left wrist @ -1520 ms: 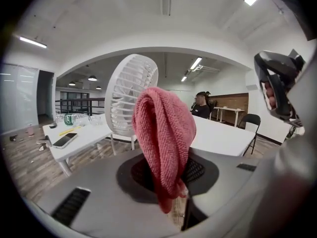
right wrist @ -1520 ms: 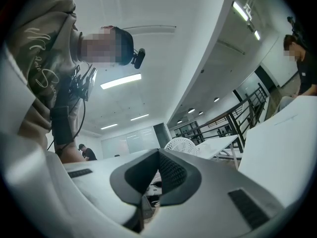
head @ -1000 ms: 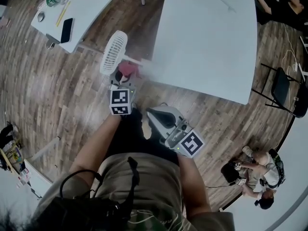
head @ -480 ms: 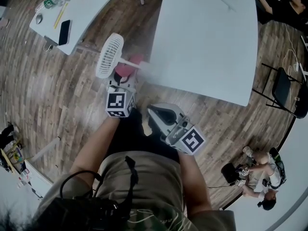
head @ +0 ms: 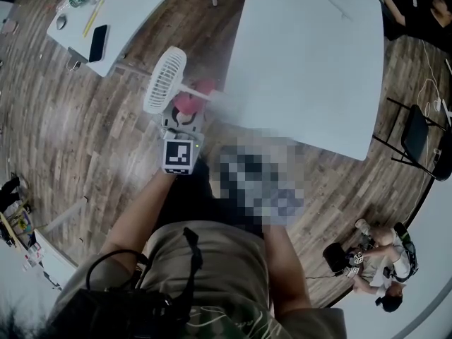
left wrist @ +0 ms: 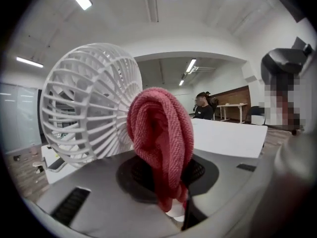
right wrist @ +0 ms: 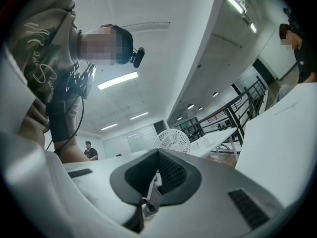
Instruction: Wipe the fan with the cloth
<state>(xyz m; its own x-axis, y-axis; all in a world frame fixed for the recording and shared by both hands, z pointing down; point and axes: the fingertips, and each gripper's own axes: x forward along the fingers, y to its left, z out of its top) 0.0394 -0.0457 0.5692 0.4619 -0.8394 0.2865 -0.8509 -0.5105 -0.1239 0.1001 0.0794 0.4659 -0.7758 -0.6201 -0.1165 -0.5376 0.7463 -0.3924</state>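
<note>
Red terry cloth (left wrist: 161,133) fills the jaws of the left gripper (left wrist: 174,208). They are clamped on its lower end, and the rest stands up from them as a thick folded loop. Just past that loop, to the jaws' left, is the fan (left wrist: 74,113), with its round white cage turned partly toward them. The cloth's edge overlaps the cage rim in the left gripper view, but I cannot tell whether the two touch. In the head view the cloth sits close against the fan's stem, under the cage.

The right gripper (right wrist: 147,203) has its jaws closed with nothing between them. From those jaws the fan is small and well ahead, so this gripper is steadying nothing.

The likeliest trouble comes from that. The fan looks light, and a sideways push from the cloth with no second hold could tip or slide it. The open slats (left wrist: 99,78) could also catch the terry loops and drag the cloth out, since only one end is pinched and the bulk hangs free. With such a fat fold in front, the hard jaw tips might hit the cage before the cloth does if the approach is too low.

Further out, beyond the fan, lies the big white surface (head: 304,55).
</note>
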